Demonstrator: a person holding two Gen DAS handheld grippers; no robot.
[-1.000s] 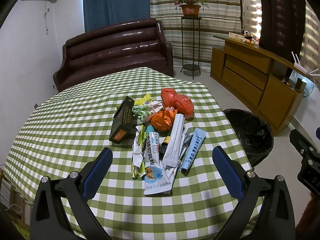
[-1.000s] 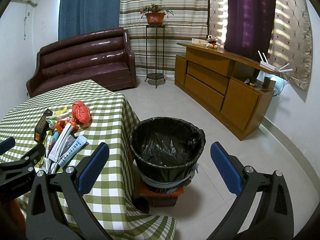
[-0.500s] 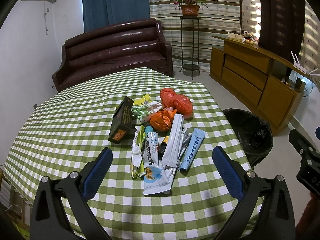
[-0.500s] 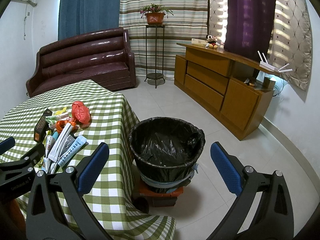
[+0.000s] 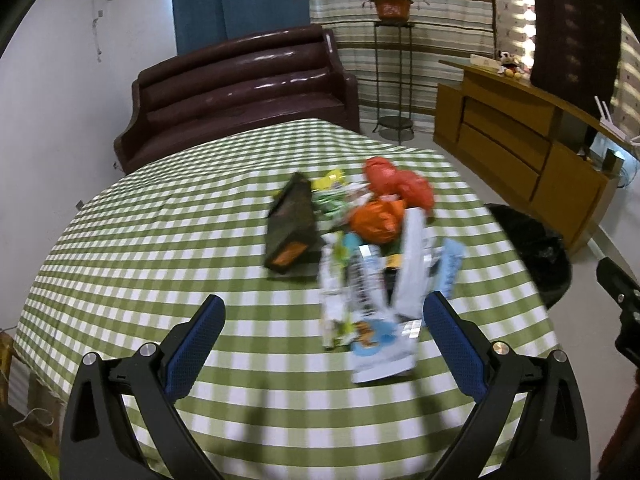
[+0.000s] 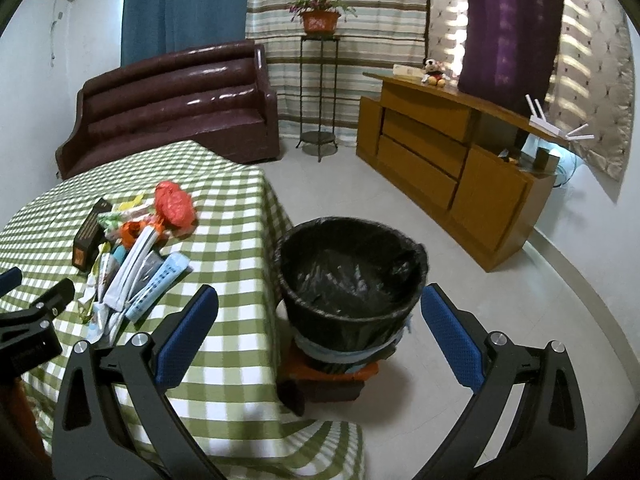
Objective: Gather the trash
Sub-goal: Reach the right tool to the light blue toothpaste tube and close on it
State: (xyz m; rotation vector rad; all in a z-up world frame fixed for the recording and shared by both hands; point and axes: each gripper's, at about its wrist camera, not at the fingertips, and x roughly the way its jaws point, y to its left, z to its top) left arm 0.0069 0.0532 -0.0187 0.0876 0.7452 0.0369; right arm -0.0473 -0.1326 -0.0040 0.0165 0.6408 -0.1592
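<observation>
Trash pile sits mid-counter (image 5: 140, 264) on the green check cloth, all loose, nothing bagged. L to R: dark box (image 5: 290, 228), stiff card, prob. light, take it across the narrow sides. Flat wrappers (image 5: 338, 292) and the white sachet (image 5: 382, 354) nearest the edge: thin, slick film, will slide, so pinch a free edge that lifts off the cloth. Orange bag (image 5: 376, 222) and red bag (image 5: 398, 186): soft, crumpled, weightless, grab any bunched fold. Pale blue tube (image 6: 158, 286) at the R edge of the pile: semi-stiff, clamp mid-length. Bin (image 6: 352, 268) w/ black liner stands on the floor just beside the counter, looks empty. Left tool (image 5: 324, 346) wide open, holding nothing; right tool (image 6: 320, 336) likewise open, empty, over the bin. Vs 0.5 s ago: left view has swung left, pile now right of centre and blurred; right view has crept toward the bin. Pile itself unmoved.
</observation>
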